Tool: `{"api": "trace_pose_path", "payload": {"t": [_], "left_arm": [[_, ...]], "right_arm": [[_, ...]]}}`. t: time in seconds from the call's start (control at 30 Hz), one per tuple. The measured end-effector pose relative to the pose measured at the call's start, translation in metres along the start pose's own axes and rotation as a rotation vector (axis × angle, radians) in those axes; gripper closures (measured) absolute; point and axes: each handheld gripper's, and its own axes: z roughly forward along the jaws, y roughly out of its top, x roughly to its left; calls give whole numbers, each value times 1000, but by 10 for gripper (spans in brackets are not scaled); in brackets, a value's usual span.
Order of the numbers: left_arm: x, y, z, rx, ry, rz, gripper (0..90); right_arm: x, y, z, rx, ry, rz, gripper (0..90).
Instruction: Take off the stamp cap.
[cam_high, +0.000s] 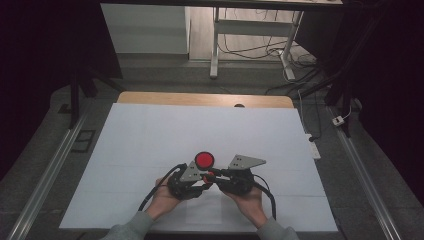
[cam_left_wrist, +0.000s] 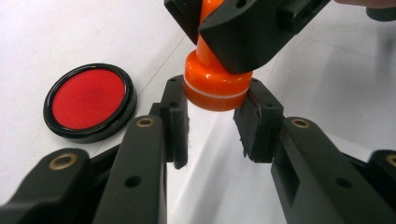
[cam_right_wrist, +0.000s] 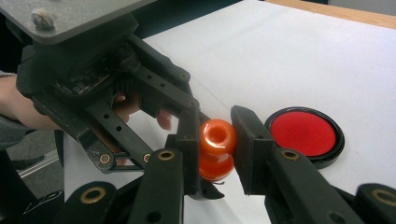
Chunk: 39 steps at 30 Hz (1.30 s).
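Presently, both tools meet over the near middle of the bench (cam_high: 150, 130), which carries a white sheet. The right tool (cam_right_wrist: 215, 140) is closed on an orange stamp (cam_right_wrist: 215, 148): in the right gripper view its two black pads press the rounded handle end from either side, the hollow top of the handle facing the camera. In the left gripper view the same stamp (cam_left_wrist: 215, 84) hangs base down from the right tool, the wide orange base with a thin white ring sitting between the pads of the left tool (cam_left_wrist: 211, 122). The left tool is part open, its gap a little wider than the stamp base; the right-hand pad looks to be at the base's edge, the left-hand pad stands just apart from it. Whether either pad truly touches, I cannot tell. The stamp base is above the sheet, not resting on it. A round ink pad (cam_high: 204, 160), red inside a black rim, lies flat on the sheet just beyond the tools in the high view; it is near the stamp but apart from it, and neither tool touches it. In the high view a hand holds each tool from the near edge, left hand (cam_high: 162, 197) and right hand (cam_high: 248, 200), grey sleeves showing at the bottom.
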Motion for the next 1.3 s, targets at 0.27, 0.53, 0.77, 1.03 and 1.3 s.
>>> {"api": "trace_pose_path", "payload": {"t": [0.27,0.53,0.77,1.03,1.3], "left_arm": [[-1,0,-1,1,9,7,654],[-1,0,-1,2,17,12,655],[-1,0,-1,9,22,22,656],[0,-7,8,112,66,46,656],[-5,3,-4,-12,15,9,655]], "right_arm": [[1,0,0,-11,-7,-1,729],[1,-1,1,-15,-12,-11,730],[3,-2,1,-19,-21,-28,730],[2,-1,-5,-72,-65,-26,731],[-14,7,-30,-113,-73,-4,731]]}}
